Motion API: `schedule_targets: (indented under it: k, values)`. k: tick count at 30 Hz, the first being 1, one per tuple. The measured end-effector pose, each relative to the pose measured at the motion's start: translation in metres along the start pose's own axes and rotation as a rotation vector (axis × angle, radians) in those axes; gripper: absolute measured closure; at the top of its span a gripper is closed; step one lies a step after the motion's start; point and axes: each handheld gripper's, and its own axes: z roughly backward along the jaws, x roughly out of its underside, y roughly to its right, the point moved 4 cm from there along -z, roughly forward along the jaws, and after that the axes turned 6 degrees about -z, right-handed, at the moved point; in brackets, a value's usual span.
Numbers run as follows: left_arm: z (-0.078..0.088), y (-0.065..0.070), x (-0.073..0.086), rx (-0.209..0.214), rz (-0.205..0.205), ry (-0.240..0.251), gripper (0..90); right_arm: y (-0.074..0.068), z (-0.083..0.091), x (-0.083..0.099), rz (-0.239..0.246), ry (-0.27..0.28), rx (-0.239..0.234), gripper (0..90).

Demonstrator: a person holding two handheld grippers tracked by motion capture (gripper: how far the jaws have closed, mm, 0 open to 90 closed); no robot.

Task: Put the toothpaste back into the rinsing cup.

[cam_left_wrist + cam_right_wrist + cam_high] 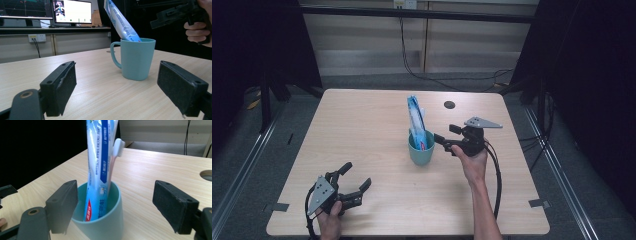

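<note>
A teal mug point(421, 148) point(136, 60) point(100, 220) stands upright near the middle of the wooden table point(372, 125). A blue and white toothpaste tube point(416, 117) point(120, 21) point(100, 157) leans in it. A white-headed toothbrush point(117, 147) stands behind the tube. My right gripper point(447, 134) point(117, 205) hovers just right of the mug, open, jaws wide on either side of the rim without touching it. My left gripper point(356, 176) point(117, 90) rests low near the front left edge, open and empty, pointing at the mug.
A round cable hole point(449, 105) point(207, 175) lies in the table behind the mug. Monitors point(72, 11) stand on a bench beyond the table. Black cables point(452, 75) run over the floor at the back. Dark frames flank both sides.
</note>
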Motion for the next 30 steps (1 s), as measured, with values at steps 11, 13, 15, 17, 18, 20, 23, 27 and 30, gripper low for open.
schedule_targets:
  k: [11, 13, 15, 17, 18, 20, 23, 27, 30]
  values:
    - [0.000, 0.000, 0.000, 0.000, -0.001, 0.000, 15.6, 0.004, 0.024, 0.017, -0.024, 0.044, 0.046, 14.0]
    - [0.000, 0.000, 0.000, 0.001, 0.002, 0.000, 15.6, 0.004, 0.028, 0.021, -0.017, 0.052, 0.059, 13.9]
    - [0.000, 0.000, 0.000, 0.000, 0.000, 0.000, 15.6, 0.006, 0.031, 0.025, -0.018, 0.053, 0.073, 13.8]
    - [0.000, 0.000, 0.000, 0.000, -0.002, 0.000, 15.7, 0.008, 0.033, 0.029, -0.023, 0.042, 0.092, 13.9]
    - [0.000, 0.000, 0.000, 0.000, -0.001, 0.000, 15.6, 0.008, 0.034, 0.031, -0.020, 0.038, 0.113, 13.9]
    - [0.000, 0.000, 0.000, 0.000, -0.002, 0.000, 15.6, 0.008, 0.035, 0.037, -0.032, 0.041, 0.111, 13.9]
    - [0.000, 0.000, 0.000, 0.000, -0.002, 0.000, 15.6, 0.008, 0.035, 0.045, -0.025, 0.026, 0.138, 13.9]
    - [0.000, 0.000, 0.000, 0.000, -0.002, 0.000, 15.7, 0.010, 0.040, 0.052, -0.035, 0.027, 0.147, 13.9]
    - [0.000, 0.000, 0.000, 0.000, -0.001, 0.000, 15.6, 0.012, 0.044, 0.058, -0.044, 0.028, 0.151, 13.9]
